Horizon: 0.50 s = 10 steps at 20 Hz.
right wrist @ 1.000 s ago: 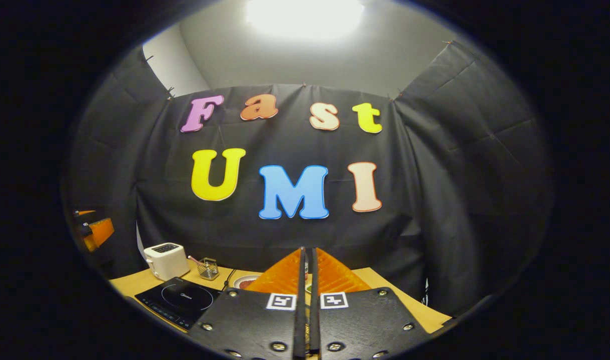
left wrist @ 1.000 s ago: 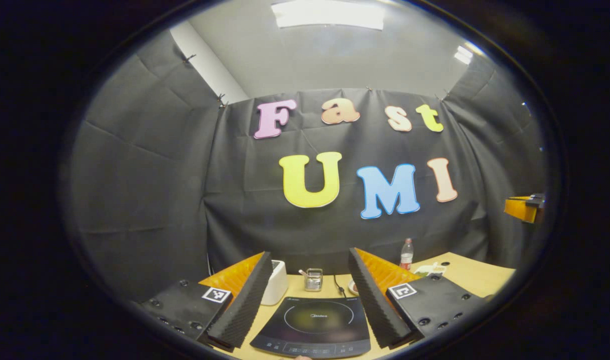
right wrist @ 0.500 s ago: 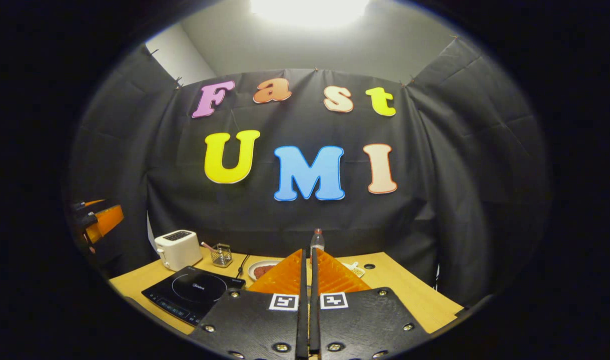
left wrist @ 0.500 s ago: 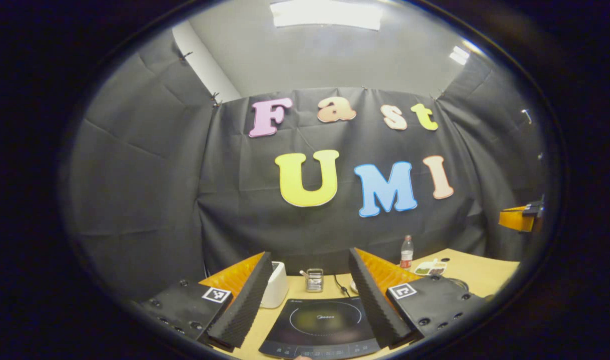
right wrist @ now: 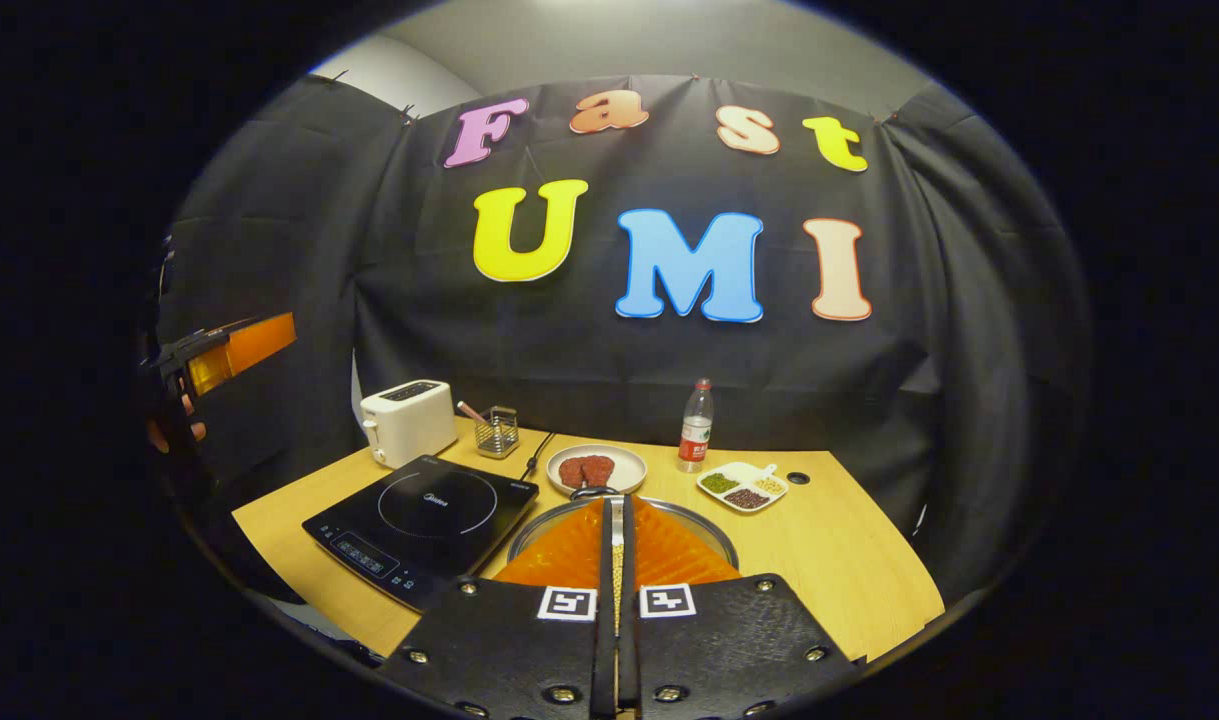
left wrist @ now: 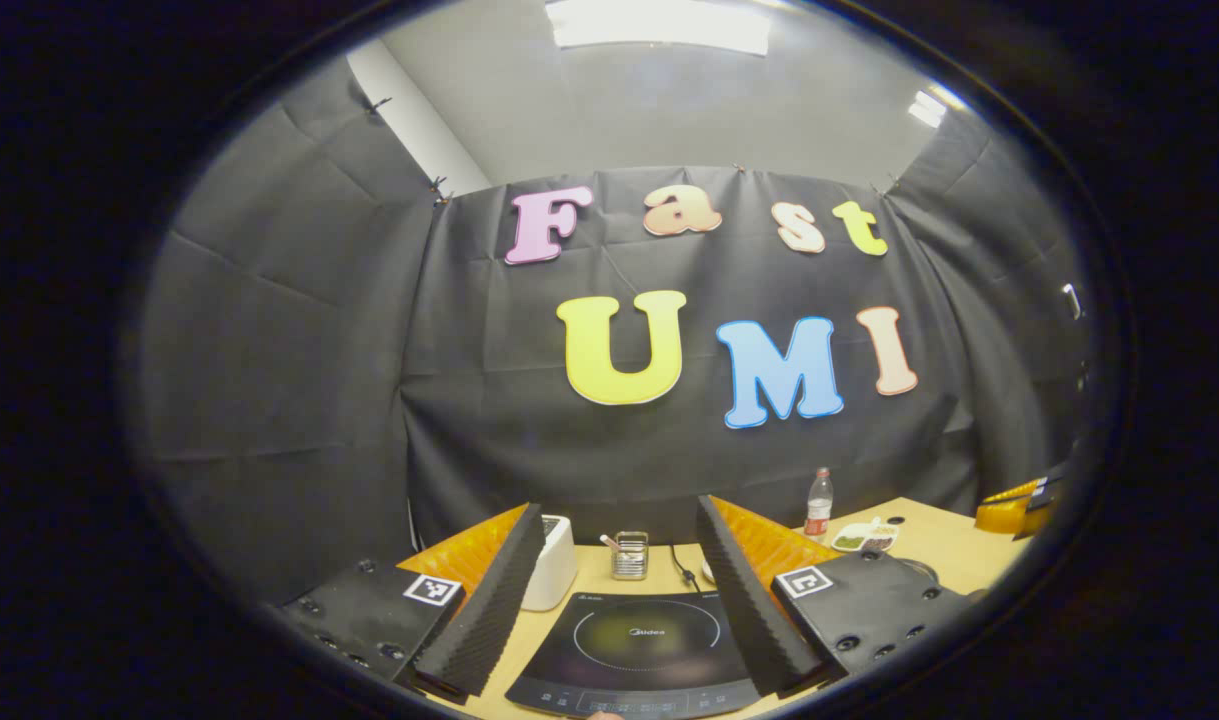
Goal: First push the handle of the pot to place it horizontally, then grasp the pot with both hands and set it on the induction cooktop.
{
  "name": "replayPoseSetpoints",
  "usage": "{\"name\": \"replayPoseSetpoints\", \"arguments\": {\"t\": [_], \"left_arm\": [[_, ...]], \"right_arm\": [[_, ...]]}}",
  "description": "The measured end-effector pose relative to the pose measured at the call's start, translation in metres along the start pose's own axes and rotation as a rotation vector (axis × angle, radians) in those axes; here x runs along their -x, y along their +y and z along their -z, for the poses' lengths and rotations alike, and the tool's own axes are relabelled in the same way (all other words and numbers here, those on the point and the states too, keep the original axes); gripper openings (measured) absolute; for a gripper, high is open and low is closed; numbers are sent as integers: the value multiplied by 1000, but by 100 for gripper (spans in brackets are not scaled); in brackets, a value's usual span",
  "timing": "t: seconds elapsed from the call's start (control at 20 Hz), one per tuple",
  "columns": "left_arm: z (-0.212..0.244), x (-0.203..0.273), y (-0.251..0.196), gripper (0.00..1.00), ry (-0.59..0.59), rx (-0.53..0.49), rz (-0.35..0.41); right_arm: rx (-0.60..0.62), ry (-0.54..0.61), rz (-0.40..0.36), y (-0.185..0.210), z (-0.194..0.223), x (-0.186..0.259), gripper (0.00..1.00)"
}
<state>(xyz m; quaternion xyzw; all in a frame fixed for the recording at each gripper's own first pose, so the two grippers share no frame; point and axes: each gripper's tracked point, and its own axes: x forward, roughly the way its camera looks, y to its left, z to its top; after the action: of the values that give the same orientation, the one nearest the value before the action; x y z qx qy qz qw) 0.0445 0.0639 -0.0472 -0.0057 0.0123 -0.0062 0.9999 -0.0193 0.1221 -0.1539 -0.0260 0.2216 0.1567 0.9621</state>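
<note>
Starting configuration for the pot task, seen from both gripper views. In the right gripper view, the right gripper (right wrist: 616,520) is held with its fingers pressed together, nothing between them, at the bottom centre of the frame; a closed tip is judged to suit pushing a handle rather than grasping. The pot (right wrist: 554,520) lies directly behind those fingers at lower centre, its metal rim curving out on either side of them, and what appears to be its dark handle (right wrist: 591,491) shows at the far rim, pointing toward the plate (right wrist: 629,463) of meat; contact between gripper and pot cannot be told. The cooktop (right wrist: 424,515) sits just left of the pot on the table (right wrist: 849,570), so only a short sideways transfer is judged necessary. In the left gripper view, the left gripper (left wrist: 619,585) is held with its fingers spread apart at the bottom of the frame, framing the cooktop (left wrist: 641,650), presumably in readiness for the two-handed grasp. The handle push is judged not yet done.
</note>
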Motion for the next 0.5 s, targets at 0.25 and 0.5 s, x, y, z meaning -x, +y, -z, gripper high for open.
{"name": "replayPoseSetpoints", "arguments": {"t": [0.25,0.5], "left_arm": [[-1,-5,-16,99,9,-14,-26],[2,-9,-33,100,25,-25,-41]], "right_arm": [[36,117,-122,10,41,-13,2],[62,220,-236,19,80,-21,2]]}}
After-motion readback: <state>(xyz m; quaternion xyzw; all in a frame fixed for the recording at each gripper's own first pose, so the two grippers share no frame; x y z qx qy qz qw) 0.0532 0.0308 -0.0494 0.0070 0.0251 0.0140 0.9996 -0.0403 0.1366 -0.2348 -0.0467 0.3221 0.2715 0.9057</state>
